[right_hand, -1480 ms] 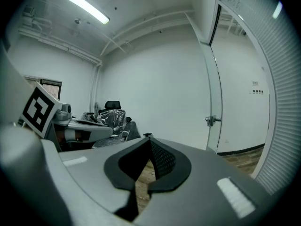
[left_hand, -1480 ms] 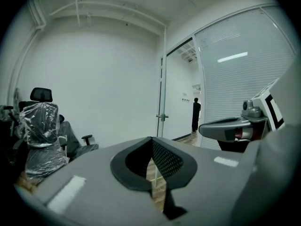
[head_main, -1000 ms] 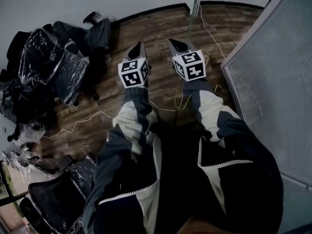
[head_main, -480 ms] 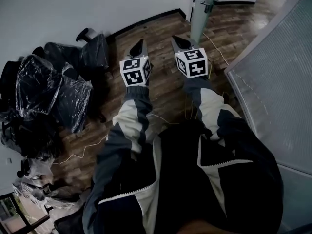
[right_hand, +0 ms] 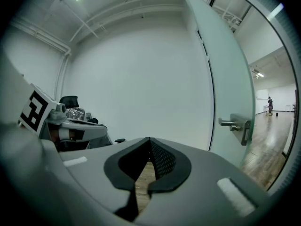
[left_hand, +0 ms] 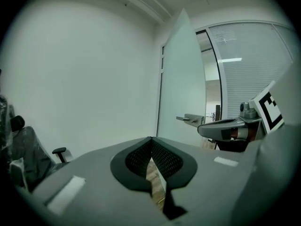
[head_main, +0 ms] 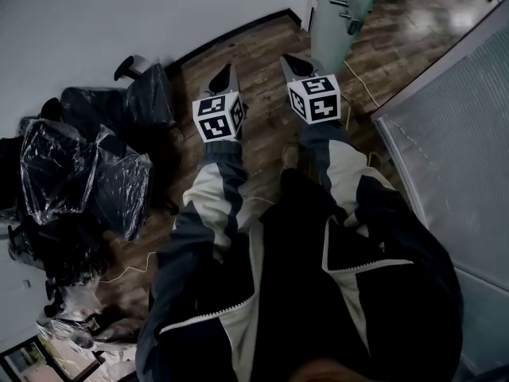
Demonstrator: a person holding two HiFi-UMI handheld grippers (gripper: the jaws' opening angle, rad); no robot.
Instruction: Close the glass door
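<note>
We hold the left gripper (head_main: 225,74) and right gripper (head_main: 294,64) side by side above the wood floor (head_main: 262,42), both pairs of jaws pressed together on nothing, with the glass door (head_main: 343,26) standing open just ahead of the right one.

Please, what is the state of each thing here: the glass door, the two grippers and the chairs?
glass door: open, touched by neither gripper
left gripper: shut, nothing between its jaws
right gripper: shut, nothing between its jaws
chairs: wrapped in plastic, gathered by the wall
</note>
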